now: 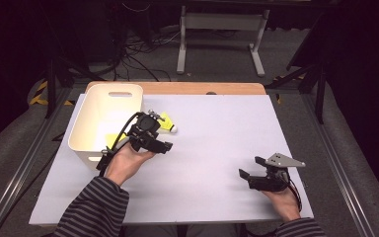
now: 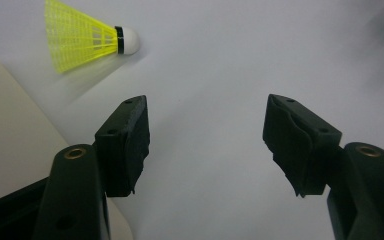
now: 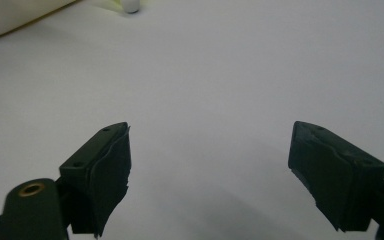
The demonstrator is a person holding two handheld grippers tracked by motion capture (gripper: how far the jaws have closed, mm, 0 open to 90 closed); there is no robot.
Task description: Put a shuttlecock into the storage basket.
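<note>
Left gripper view: shuttlecock lies ahead & left of left gripper, jaws wide, nothing betw.

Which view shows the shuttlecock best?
The left gripper view: the shuttlecock lies unobstructed on the white table, yellow skirt and white cork both clear. In the high view the left gripper hides part of its skirt. The right gripper view catches just its cork at the top edge.

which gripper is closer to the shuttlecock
The left gripper, beside the bin; the yellow shuttlecock lies just past its open jaws. The right gripper sits far across the table.
</note>
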